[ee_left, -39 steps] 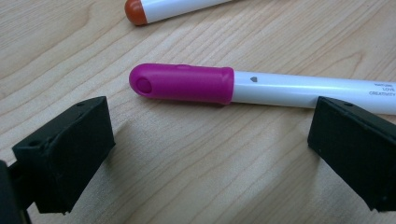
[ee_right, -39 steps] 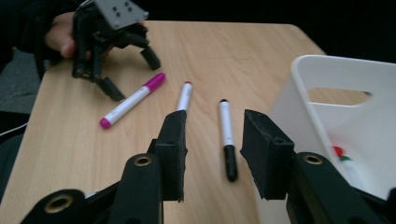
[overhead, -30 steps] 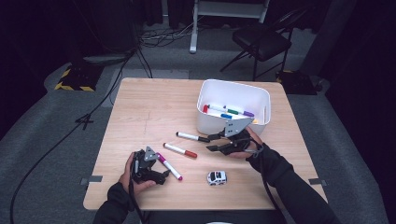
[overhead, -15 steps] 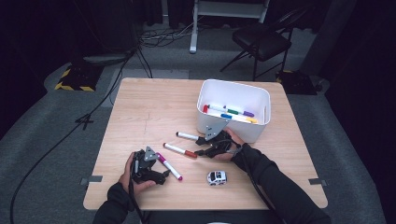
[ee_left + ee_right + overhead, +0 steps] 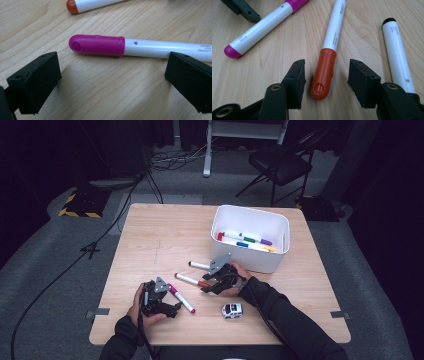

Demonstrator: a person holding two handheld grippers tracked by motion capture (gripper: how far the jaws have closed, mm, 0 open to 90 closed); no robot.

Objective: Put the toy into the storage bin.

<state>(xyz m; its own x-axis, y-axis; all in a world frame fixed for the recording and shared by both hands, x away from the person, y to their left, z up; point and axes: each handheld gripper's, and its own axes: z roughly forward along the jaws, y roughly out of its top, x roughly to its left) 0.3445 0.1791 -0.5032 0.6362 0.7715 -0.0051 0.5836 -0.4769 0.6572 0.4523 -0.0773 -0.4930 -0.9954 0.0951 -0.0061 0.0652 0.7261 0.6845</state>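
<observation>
Near the front edge of the light wooden table (image 5: 150, 230) stands a small white toy car (image 5: 232, 310). On its left, the left gripper (image 5: 172, 308) rests with its jaws spread wide and empty, and the white marker with magenta cap (image 5: 140, 46) lies just beyond them. Further in, the right gripper (image 5: 326, 80) is low over the table; its jaws have just been opening, and the red cap of the white marker with red cap (image 5: 329, 50) lies between them, without pressing from either pad. Beside it lies a white marker with black tip (image 5: 398, 56). Behind, the white plastic bin (image 5: 250, 262) holds more markers.
</observation>
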